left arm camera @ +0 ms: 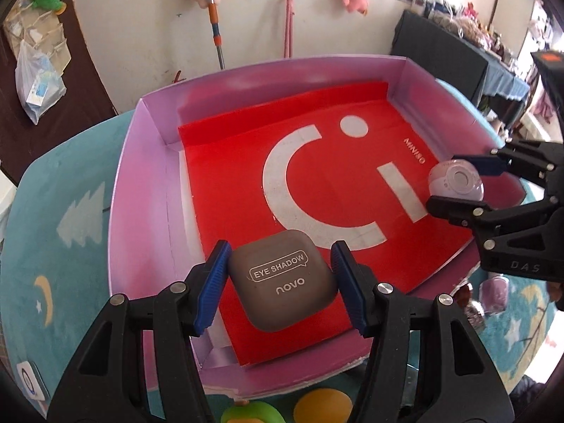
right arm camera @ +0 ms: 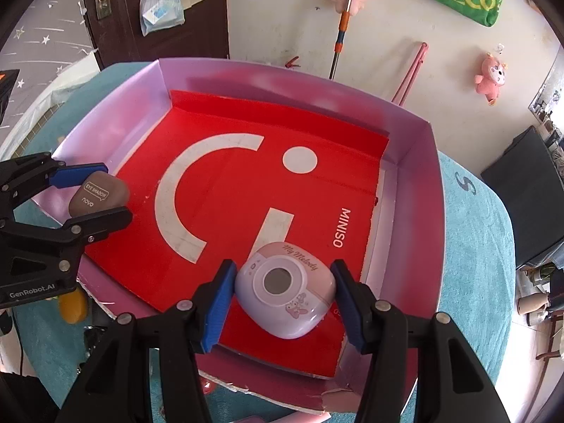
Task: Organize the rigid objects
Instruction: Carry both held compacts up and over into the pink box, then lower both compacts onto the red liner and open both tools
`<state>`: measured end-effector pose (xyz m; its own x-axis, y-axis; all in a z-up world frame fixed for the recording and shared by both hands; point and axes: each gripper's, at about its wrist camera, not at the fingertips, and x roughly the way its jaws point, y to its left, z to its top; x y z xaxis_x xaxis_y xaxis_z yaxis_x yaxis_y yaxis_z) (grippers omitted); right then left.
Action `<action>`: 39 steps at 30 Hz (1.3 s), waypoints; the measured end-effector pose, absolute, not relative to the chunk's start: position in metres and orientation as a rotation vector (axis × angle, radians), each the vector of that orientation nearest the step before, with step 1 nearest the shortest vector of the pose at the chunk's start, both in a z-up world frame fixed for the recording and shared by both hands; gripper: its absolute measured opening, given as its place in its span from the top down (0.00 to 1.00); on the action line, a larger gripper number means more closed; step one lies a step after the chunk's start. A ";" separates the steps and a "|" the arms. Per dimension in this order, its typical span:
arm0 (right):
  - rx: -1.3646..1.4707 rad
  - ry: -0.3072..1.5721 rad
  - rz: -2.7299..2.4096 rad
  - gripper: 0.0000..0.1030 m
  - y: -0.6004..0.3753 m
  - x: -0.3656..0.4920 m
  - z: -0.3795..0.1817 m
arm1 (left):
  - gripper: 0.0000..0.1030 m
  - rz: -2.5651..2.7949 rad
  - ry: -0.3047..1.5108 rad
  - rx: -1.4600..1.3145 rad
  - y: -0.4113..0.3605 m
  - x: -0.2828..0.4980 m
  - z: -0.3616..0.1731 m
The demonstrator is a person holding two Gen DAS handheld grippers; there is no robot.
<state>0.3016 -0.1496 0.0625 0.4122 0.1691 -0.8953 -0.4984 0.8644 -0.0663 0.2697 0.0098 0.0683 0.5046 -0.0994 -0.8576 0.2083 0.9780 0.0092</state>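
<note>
The brown eye shadow case (left arm camera: 282,278) is held between the blue pads of the left hand-held gripper (left arm camera: 280,287), low in the left wrist frame, over the near left part of the red liner inside the pink box (left arm camera: 148,183). The jaws are closed on its two sides. It is roughly square, so no long axis is evident; its printed lid faces the camera, the lettering rising toward the right.

The lilac case with a round window (right arm camera: 285,289) is clamped likewise in the right hand-held gripper (right arm camera: 283,298), low centre in the right wrist frame, over the liner's near right part. Each case is judged to go straight down from its own gripper; whether either already touches the liner cannot be told.
</note>
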 end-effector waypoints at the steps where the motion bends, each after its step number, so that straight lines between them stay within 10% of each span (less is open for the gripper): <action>1: -0.356 1.081 0.433 0.44 -0.150 0.303 0.060 | 0.45 -0.183 1.032 0.126 0.009 0.271 0.067; 39: -0.432 1.093 0.427 0.44 -0.144 0.294 0.044 | 0.41 -0.141 1.022 0.122 0.006 0.273 0.047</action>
